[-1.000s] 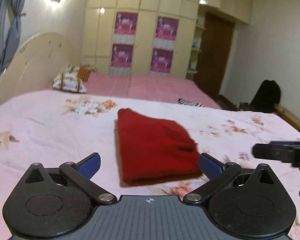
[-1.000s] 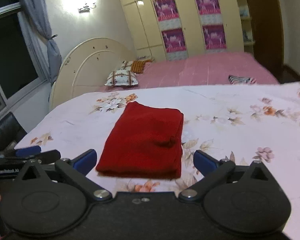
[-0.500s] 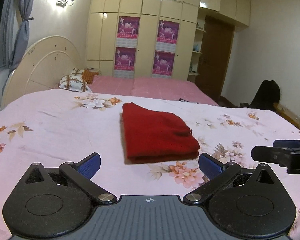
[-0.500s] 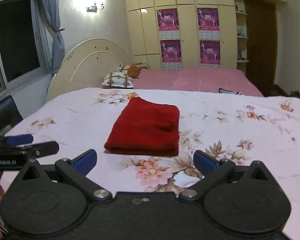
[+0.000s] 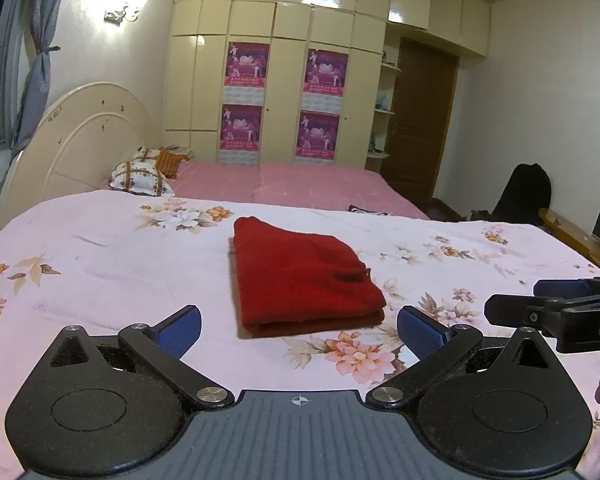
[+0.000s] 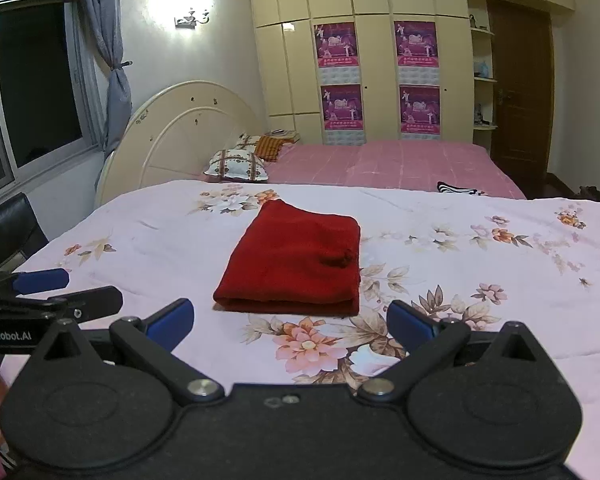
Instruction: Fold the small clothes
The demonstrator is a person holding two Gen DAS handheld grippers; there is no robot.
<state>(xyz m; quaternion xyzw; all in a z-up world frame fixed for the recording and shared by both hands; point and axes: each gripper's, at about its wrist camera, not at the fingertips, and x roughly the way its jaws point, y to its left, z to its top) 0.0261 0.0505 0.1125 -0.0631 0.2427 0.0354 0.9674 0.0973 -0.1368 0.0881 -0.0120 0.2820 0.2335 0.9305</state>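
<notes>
We lose most of the right gripper (image 5: 512,304) past the left wrist view's right edge. The left gripper (image 6: 92,288) runs off the right wrist view's left edge. The posters (image 6: 418,44) carry print too small to read. A striped item (image 6: 458,189) is perhaps clothing, half hidden behind the floral quilt (image 6: 480,272).

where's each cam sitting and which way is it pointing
Left wrist: sits on the left tongs, open, looking across the floral quilt at the folded red garment; right tongs at its right edge.
Right wrist: sits on the right tongs, open, facing the same garment from slightly further right; left tongs at its left edge.
Shared: garment, quilt, headboard, wardrobe posters.
</notes>
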